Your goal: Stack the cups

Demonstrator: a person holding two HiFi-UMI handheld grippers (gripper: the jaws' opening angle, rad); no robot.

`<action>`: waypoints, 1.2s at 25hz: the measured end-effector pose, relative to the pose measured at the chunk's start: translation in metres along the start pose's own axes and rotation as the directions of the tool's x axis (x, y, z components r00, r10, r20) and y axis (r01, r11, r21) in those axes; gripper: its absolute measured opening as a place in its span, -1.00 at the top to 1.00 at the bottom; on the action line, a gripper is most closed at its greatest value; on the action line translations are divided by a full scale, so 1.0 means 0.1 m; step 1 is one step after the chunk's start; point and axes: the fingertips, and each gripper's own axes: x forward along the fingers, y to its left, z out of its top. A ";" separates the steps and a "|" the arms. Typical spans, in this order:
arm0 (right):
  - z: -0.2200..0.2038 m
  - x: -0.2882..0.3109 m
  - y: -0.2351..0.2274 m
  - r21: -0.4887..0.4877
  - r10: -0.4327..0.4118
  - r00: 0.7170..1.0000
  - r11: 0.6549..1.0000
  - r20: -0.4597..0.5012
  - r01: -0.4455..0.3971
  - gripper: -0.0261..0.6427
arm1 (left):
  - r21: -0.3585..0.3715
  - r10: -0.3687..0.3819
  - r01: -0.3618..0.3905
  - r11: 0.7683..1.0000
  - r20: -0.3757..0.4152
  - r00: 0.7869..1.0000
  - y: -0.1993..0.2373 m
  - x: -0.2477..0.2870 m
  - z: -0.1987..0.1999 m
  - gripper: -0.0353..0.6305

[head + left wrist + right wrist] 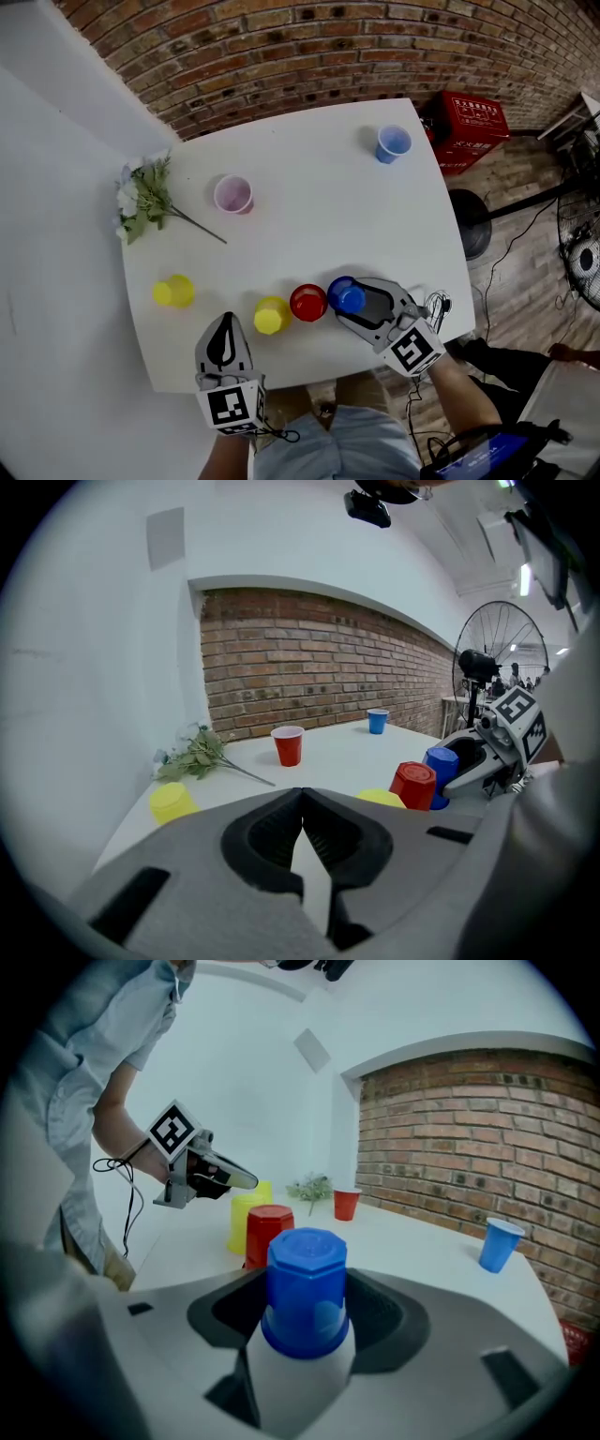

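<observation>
On the white table (309,202), my right gripper (349,298) is shut on an upside-down blue cup (347,296) near the front edge; the right gripper view shows the cup (305,1288) wedged between both jaws. Just left of it stand an upside-down red cup (307,302) and an upside-down yellow cup (272,314). A second yellow cup (174,291) sits further left. An upright reddish cup (232,195) and an upright light blue cup (393,143) stand further back. My left gripper (225,325) hovers at the front edge, shut and holding nothing, its jaws meeting at the tip (302,794).
A sprig of artificial flowers (148,199) lies at the table's left edge. Beyond the right edge stand a red crate (473,122), a round stand base (469,223) and a floor fan (583,258). A brick wall (328,37) runs behind the table.
</observation>
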 end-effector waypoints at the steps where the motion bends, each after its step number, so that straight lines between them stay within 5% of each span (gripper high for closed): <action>1: 0.01 0.00 -0.01 -0.003 -0.001 1.000 1.000 0.002 0.001 0.13 | 0.002 -0.001 0.001 1.000 0.001 1.000 -0.01 0.00 0.01 0.87; 13: -0.07 -0.17 -0.15 0.006 0.014 1.000 1.000 -0.019 -0.014 -0.05 | -0.002 0.030 -0.030 1.000 -0.007 1.000 0.12 0.01 0.08 0.87; 25: -0.09 -0.53 -1.56 0.150 -0.266 0.964 0.953 0.004 0.263 -0.06 | -0.013 0.103 -0.103 0.995 0.000 0.995 0.15 0.10 0.24 0.87; 28: -0.04 -0.42 -1.65 0.121 -0.197 0.980 0.974 0.038 0.191 -0.06 | -0.018 0.122 -0.122 0.992 -0.009 0.993 0.14 0.18 0.24 0.87; 30: 0.01 -0.36 -1.46 0.115 -0.060 0.995 0.992 0.082 0.051 -0.08 | -0.026 0.128 -0.129 0.991 -0.018 0.992 0.13 0.24 0.21 0.87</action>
